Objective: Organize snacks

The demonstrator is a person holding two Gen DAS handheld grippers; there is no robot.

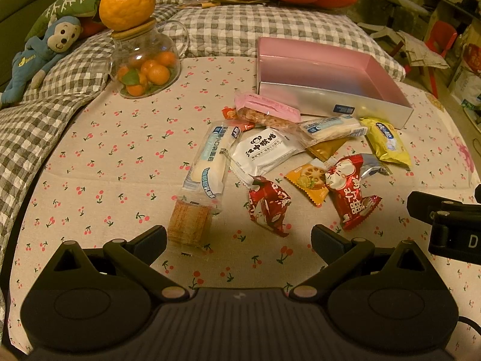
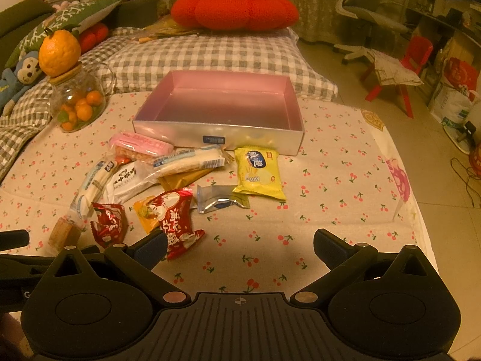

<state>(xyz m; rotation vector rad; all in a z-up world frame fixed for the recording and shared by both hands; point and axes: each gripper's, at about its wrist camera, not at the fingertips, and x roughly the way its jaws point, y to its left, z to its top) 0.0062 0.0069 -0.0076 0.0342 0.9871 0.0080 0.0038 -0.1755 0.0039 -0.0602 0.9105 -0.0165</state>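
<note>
Several wrapped snacks lie scattered on the cherry-print cloth in front of an empty pink-lined silver box (image 1: 333,102) (image 2: 219,134). Among them are a small red packet (image 1: 267,207) (image 2: 106,224), a bigger red packet (image 1: 351,192) (image 2: 177,222), a yellow packet (image 1: 386,141) (image 2: 258,173), a white monkey-logo packet (image 1: 264,150), a long clear bread pack (image 1: 207,162) and a cracker stack (image 1: 189,222). My left gripper (image 1: 239,242) is open just short of the small red packet. My right gripper (image 2: 240,245) is open, its left finger (image 2: 153,248) beside the bigger red packet.
A glass jar of small oranges (image 1: 144,66) (image 2: 76,105) with a large orange on its lid stands at the back left. Checked bedding, a blue monkey toy (image 1: 39,57) and a red cushion (image 2: 234,9) lie behind. The bed edge drops to the floor on the right.
</note>
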